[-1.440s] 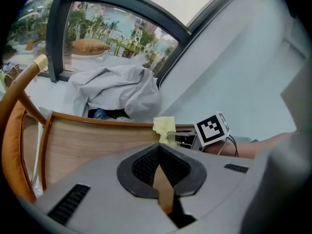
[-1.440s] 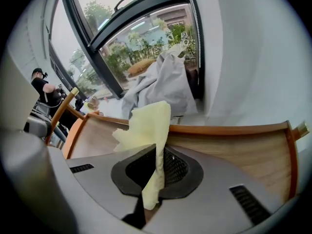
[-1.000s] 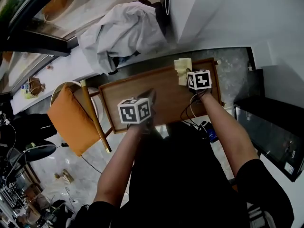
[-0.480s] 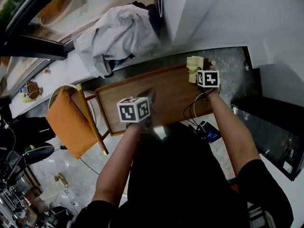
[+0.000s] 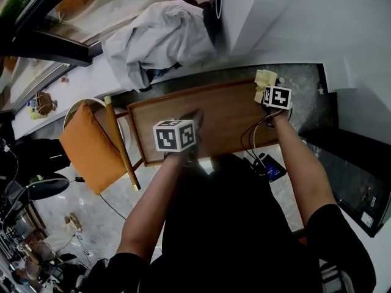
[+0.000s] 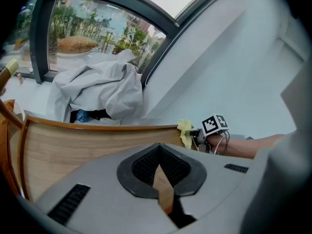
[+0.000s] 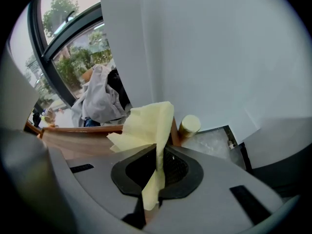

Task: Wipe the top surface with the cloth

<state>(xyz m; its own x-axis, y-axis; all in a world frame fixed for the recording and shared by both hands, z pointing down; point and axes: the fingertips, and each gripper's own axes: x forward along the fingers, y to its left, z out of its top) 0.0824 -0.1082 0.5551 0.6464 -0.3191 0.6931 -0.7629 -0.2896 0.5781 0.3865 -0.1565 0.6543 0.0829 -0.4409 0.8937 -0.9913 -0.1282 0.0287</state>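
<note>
Cloth [image 7: 146, 126]: pale yellow, crumpled, pinched upright in the right gripper [image 7: 155, 179], at far right corner of top [image 5: 220, 118]. Top: brown wood, rimmed.

No legible text or labels anywhere.

My left tool [image 6: 161, 177] fills the bottom of the picture. Its jaws are closed with nothing gripped, and only a thin wedge of wood shows between them. Ahead lies the wooden bench [image 6: 73, 147] with its raised rim. At its far right corner, my right tool [image 6: 197, 136] has the yellow cloth [image 6: 185, 132] at its tip. Behind the bench, a heap of white fabric [image 6: 100, 89] lies below the window [image 6: 92, 30].
</note>
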